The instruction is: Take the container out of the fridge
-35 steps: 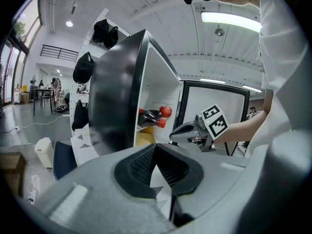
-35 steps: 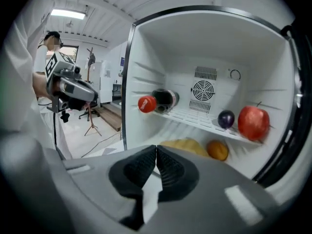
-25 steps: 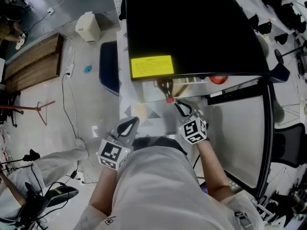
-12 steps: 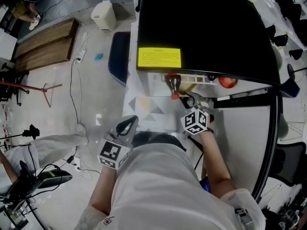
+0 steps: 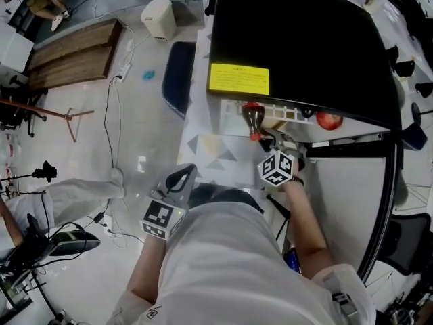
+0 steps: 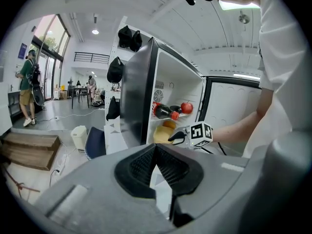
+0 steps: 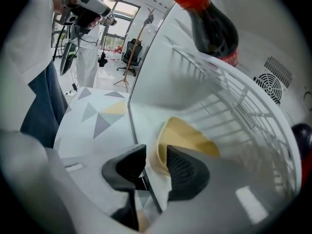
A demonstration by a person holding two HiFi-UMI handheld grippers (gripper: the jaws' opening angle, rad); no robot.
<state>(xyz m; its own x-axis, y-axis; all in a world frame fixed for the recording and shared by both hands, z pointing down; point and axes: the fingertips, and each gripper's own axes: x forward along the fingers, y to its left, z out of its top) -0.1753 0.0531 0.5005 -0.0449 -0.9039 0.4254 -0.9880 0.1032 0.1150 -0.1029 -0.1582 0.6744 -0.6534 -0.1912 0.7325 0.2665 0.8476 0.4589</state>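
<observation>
Over the last second the right gripper (image 7: 155, 152) has sunk from just in front of the fridge (image 5: 298, 39), level with the bottle's cap, to the mouth of the fridge below its wire shelf (image 7: 234, 96). Its jaws have just been opening wide and then easing slightly in. They now stand apart astride the near wall of the yellow container (image 7: 190, 135), one pad outside it and one inside, and neither visibly presses on it. I read this as the reach being done and the grasp about to be made; the container is not yet lifted and sits on the fridge's floor under the shelf, close to the fridge's front edge. The left gripper (image 6: 156, 147) has stayed outside the fridge, low in front of it, its jaws together on nothing. What shows of the container's inside looks bare, though the far part is hidden behind the pad. On the shelf inside the fridge a bottle (image 7: 212, 28) of dark liquid lies on its side, its red cap poking out past the fridge's front, and a red round fruit (image 6: 186, 107) rests deeper in. Pulling the container out tilted could catch the shelf above it.
</observation>
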